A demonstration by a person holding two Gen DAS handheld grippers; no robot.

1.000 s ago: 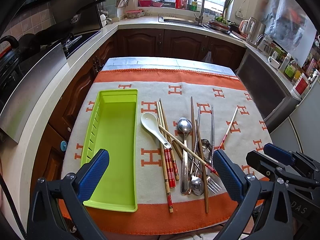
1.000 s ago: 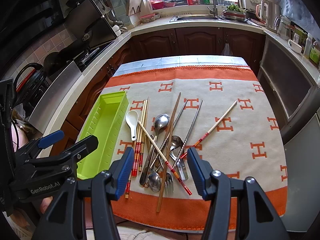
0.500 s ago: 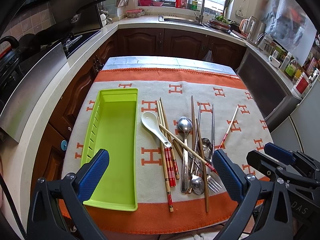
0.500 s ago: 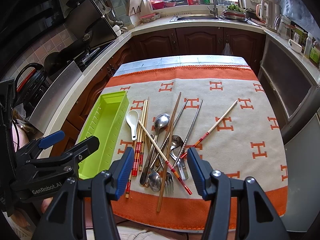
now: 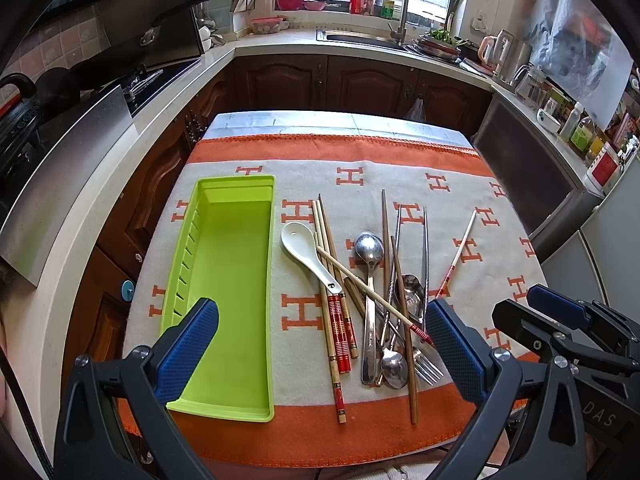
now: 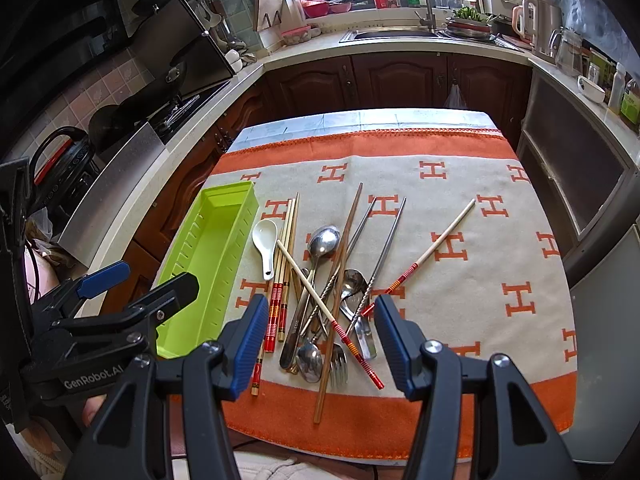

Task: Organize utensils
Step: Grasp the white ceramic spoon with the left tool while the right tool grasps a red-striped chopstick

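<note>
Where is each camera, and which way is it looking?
Left wrist: on the left gripper, facing forward over the green tray; the right gripper's side shows.
Right wrist: on the right gripper, facing the utensil pile; the left gripper shows.
Both share the tray, pile and orange cloth.

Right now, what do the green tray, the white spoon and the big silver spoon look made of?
Lime-green rectangular tray: likely moulded plastic, smooth, uniform colour, slotted wall. White short-handled soup spoon: probably glazed ceramic, glossy; could be melamine. Large silver spoon: polished metal, probably stainless steel, mirror-like reflections.
</note>
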